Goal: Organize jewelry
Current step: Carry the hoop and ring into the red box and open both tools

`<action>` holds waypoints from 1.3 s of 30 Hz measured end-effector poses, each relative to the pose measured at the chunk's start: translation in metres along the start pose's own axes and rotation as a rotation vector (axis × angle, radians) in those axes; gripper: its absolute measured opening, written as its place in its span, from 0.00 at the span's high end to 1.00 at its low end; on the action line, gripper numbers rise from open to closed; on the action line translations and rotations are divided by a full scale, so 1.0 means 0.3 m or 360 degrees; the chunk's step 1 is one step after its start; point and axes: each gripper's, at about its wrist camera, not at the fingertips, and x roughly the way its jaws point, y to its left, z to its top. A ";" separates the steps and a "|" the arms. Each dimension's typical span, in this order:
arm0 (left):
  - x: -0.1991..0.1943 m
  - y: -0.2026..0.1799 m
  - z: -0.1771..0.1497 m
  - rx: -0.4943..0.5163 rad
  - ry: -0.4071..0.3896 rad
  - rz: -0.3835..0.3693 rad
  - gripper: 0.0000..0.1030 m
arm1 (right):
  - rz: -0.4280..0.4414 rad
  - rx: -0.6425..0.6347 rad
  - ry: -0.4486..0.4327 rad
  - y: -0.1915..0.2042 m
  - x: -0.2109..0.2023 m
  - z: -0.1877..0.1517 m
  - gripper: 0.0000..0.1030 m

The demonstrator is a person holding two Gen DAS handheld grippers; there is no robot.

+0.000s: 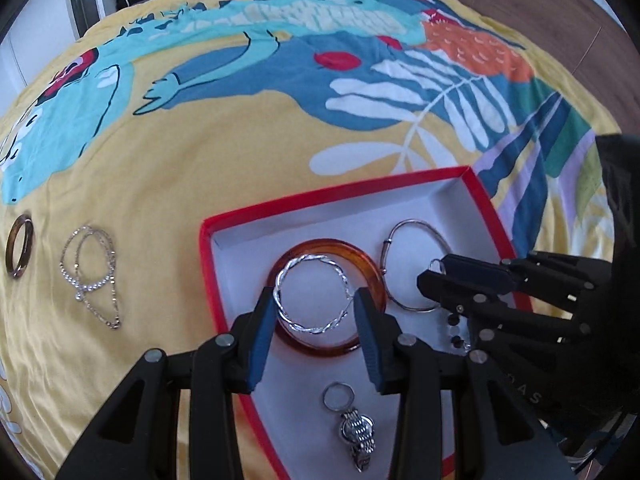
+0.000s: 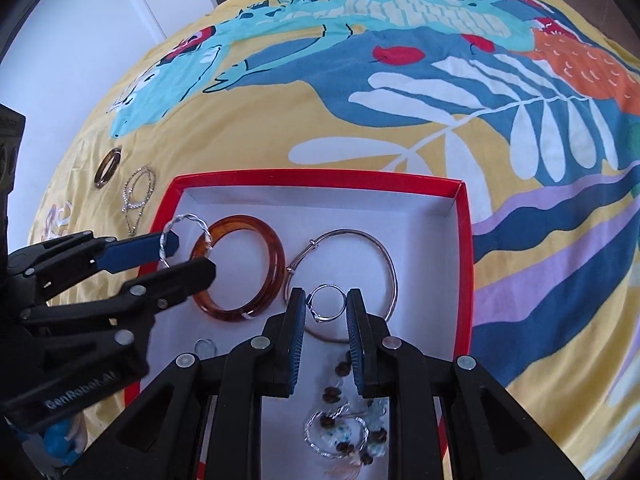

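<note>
A red box (image 1: 489, 204) with a white inside lies on the bedspread, also in the right wrist view (image 2: 464, 240). My left gripper (image 1: 316, 312) is shut on a twisted silver hoop (image 1: 312, 292), held over an amber bangle (image 1: 370, 270) in the box; the right wrist view shows that hoop (image 2: 188, 224) between its jaws. My right gripper (image 2: 326, 308) is shut on a small silver ring (image 2: 326, 304) above a thin silver bangle (image 2: 384, 256). A beaded bracelet (image 2: 344, 432) and a ring with a charm (image 1: 352, 420) lie in the box.
On the yellow patterned bedspread (image 1: 200, 152), left of the box, lie a brown ring (image 1: 20, 250) and a sparkly chain (image 1: 92, 268); both also show in the right wrist view, the ring (image 2: 108, 166) and chain (image 2: 136, 196). Cupboards stand beyond the bed.
</note>
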 end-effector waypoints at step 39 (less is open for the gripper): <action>-0.008 0.027 -0.019 0.0024 -0.0008 0.0036 0.63 | -0.0084 -0.0136 0.0039 0.026 0.035 -0.010 0.73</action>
